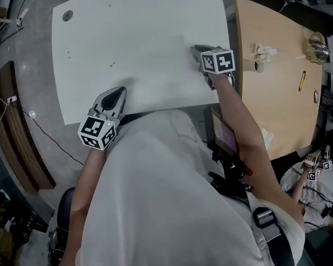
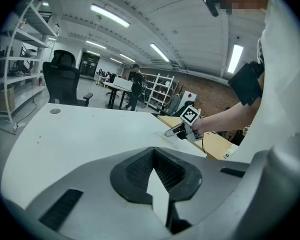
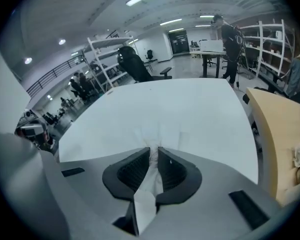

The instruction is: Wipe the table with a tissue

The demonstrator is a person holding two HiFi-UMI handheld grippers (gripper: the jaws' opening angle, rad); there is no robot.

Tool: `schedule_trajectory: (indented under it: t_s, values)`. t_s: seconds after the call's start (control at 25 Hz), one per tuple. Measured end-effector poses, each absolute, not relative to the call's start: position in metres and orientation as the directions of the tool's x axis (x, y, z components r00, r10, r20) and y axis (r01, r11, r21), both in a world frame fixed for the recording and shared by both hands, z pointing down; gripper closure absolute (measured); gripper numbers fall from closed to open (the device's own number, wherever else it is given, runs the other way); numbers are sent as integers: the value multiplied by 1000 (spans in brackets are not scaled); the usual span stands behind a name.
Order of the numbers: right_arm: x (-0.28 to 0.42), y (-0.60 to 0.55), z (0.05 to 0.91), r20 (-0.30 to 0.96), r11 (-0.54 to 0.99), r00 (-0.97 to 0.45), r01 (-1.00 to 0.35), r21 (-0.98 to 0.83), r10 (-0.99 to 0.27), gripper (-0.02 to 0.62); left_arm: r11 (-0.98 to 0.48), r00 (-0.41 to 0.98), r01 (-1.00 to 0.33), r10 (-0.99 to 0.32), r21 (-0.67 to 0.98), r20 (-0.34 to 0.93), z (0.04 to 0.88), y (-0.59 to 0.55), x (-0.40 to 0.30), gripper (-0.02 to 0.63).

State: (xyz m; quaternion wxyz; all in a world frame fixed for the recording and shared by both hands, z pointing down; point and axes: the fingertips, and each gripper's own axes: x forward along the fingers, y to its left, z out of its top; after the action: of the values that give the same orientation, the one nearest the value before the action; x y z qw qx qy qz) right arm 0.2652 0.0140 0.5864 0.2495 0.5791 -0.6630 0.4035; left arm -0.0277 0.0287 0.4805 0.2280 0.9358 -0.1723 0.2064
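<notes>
Tissue (image 3: 151,176) was pinched in the right gripper (image 3: 154,151), its free end spread on the white bench (image 1: 139,32); the left gripper (image 2: 153,154) sat closed, empty. Dragging too hard could have torn it or pulled it free.

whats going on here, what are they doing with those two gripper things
A person is wiping a white table, with a handheld gripper in each hand. The right gripper has its fingers shut on a white tissue, which lies spread on the tabletop near the right edge. The left gripper is at the near edge, shut and empty.
</notes>
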Motion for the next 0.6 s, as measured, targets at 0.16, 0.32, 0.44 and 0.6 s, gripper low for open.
schedule_trajectory:
  t_s: [0.16, 0.32, 0.44, 0.6]
  values:
    - [269, 13, 604, 847, 21, -176, -981, -192, -502, 538, -819, 848, -443, -251, 365, 468, 484, 34, -34, 600]
    - [248, 4, 609, 878, 84, -131, -991, -104, -461, 538, -794, 835, -483, -290, 369, 468, 486, 36, -43, 600]
    - [215, -4, 610, 879, 152, -150, -984, -90, -453, 538, -776, 826, -507, -312, 375, 469, 488, 39, -49, 600]
    - [163, -12, 609, 883, 303, -217, -949, -91, -416, 538, -761, 817, -528, -335, 377, 470, 489, 41, -56, 601]
